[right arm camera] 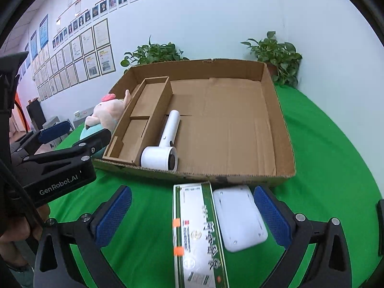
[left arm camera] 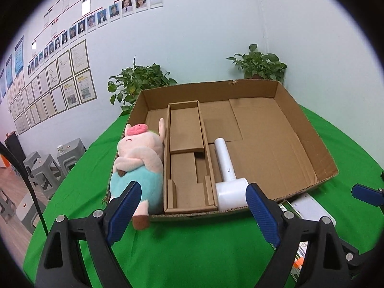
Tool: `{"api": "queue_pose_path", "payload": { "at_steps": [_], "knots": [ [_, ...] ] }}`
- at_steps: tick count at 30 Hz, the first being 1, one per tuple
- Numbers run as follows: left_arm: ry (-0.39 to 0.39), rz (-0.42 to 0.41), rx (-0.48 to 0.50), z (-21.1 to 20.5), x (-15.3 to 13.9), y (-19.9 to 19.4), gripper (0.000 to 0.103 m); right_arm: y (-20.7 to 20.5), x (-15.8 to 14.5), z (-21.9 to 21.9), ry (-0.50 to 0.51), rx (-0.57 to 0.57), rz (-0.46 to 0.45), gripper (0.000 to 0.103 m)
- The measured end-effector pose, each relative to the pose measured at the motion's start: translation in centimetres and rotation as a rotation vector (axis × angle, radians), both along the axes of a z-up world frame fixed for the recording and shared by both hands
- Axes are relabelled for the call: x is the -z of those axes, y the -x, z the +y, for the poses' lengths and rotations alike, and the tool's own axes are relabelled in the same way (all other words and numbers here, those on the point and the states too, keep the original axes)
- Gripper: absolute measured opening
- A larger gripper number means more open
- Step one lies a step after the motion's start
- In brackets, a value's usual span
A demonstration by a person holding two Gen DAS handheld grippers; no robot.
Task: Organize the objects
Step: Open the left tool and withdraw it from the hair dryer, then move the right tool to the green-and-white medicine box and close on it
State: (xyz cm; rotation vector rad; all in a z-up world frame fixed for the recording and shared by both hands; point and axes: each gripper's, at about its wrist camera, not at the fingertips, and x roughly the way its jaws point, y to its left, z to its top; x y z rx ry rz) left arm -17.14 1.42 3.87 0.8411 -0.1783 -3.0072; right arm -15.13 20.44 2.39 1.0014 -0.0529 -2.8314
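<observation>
Tabletop [right arm camera: 324,144] is wearing matt green cloth, smooth with faint creases; the cardboard tray [right arm camera: 280,129] and its inner divider box [right arm camera: 153,100] are showing raw brown corrugated board, matt, edges rough. Hair dryer [right arm camera: 165,144] and flat white device [right arm camera: 240,218] are reading as smooth white plastic with a slight sheen, the long carton [right arm camera: 196,235] as glossy printed paperboard, and the plush pig [left arm camera: 139,158] as soft fuzzy fabric. Right gripper [right arm camera: 192,218] and left gripper [left arm camera: 192,213] are showing matt black plastic frames, metal screws and blue textured rubbery pads [right arm camera: 273,218].
</observation>
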Motion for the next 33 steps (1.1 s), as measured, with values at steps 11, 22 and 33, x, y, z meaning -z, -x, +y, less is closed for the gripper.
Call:
{"api": "queue_pose_path", "payload": {
  "at_steps": [11,22,33],
  "knots": [
    [-0.02,-0.037,-0.01,-0.3,0.2,-0.9,0.089,-0.9,0.3,-0.5,0.021,0.009,0.015,0.102],
    [-0.015,-0.065,-0.02,-0.5,0.5,-1.4,0.089,-2.2,0.8,-0.8,0.025,-0.014,0.014,0.102],
    [-0.245,-0.309,0.17,-0.9,4.2,0.3,0.089,-5.3,6.4,1.2,0.042,-0.037,-0.126,0.102]
  ]
}}
